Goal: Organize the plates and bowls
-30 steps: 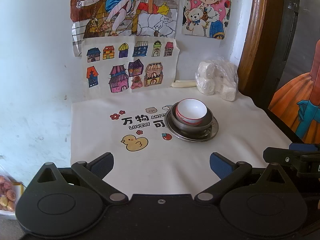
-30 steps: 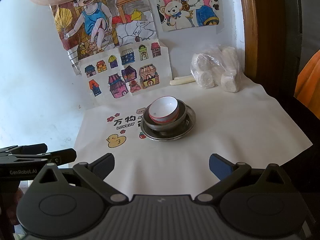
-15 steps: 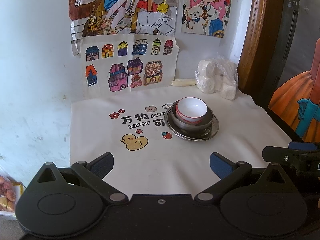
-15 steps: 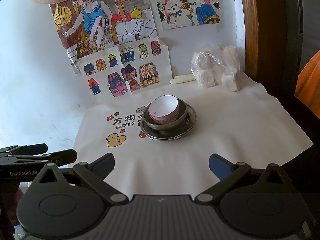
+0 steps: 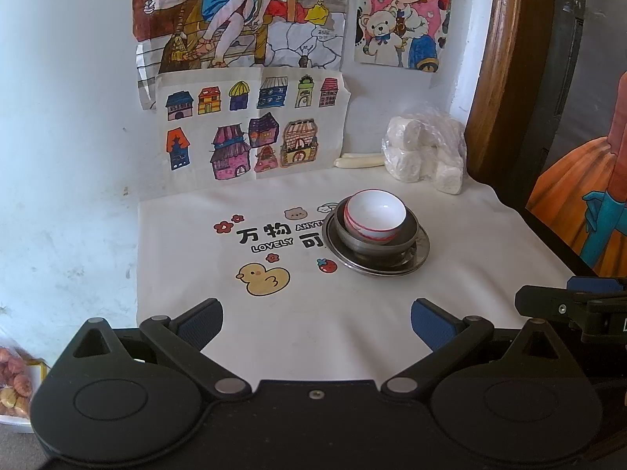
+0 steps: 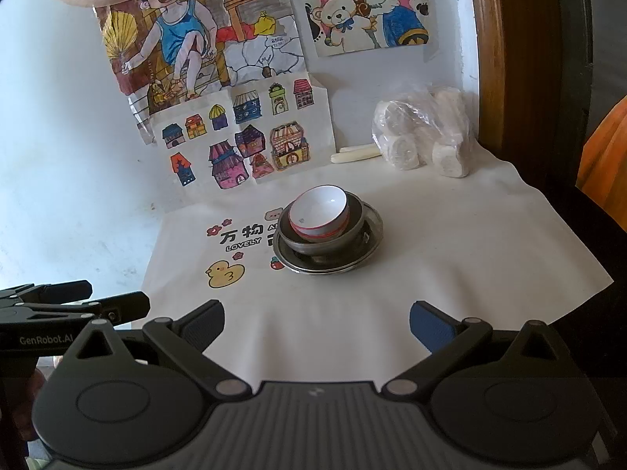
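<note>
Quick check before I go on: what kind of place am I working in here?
Most likely a home corner, not a lab: children's coloured drawings taped to a painted wall, a cartoon-printed cloth over the table, and a stacked white bowl, metal bowl and metal plate.

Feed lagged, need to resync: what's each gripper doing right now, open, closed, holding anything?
Left gripper: open, holding nothing, short of the stacked bowls.
Right gripper: open, holding nothing, also short of the stack.

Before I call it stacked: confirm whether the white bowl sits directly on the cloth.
No, the white bowl sits inside the metal bowl, which rests on the metal plate.
</note>
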`<state>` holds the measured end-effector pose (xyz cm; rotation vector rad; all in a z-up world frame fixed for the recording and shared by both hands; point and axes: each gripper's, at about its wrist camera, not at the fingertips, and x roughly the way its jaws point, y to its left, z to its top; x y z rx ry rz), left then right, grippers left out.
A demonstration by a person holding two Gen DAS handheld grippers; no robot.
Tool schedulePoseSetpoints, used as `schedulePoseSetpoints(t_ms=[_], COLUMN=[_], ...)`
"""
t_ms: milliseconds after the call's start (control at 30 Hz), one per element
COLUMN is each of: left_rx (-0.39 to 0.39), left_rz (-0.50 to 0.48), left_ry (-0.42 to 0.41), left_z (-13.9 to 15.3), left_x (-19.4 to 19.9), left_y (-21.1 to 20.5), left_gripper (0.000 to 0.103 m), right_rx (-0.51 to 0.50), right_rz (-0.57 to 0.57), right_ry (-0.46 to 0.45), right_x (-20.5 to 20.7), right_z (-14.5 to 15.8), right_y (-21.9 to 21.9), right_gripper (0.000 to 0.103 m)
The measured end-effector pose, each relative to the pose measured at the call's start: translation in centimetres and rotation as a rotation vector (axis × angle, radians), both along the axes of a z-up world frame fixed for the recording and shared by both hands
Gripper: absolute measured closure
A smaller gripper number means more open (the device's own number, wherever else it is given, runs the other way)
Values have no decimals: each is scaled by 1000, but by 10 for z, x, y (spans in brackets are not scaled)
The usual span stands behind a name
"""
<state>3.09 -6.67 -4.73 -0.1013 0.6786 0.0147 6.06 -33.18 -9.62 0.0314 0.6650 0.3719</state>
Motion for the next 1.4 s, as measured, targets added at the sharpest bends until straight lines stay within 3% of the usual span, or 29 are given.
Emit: schedulePoseSetpoints(t_ms=[1400], left_rx=[-26], left_rz=[-25], left_ry=[7], left_z=[-3], left_x=[6], left_y=[-2], left_gripper=[1], right_rx=[-4], right_rz=[2], right_ry=[6], right_x=[5], right_z=[3], right_y=[-2], right_gripper=[0])
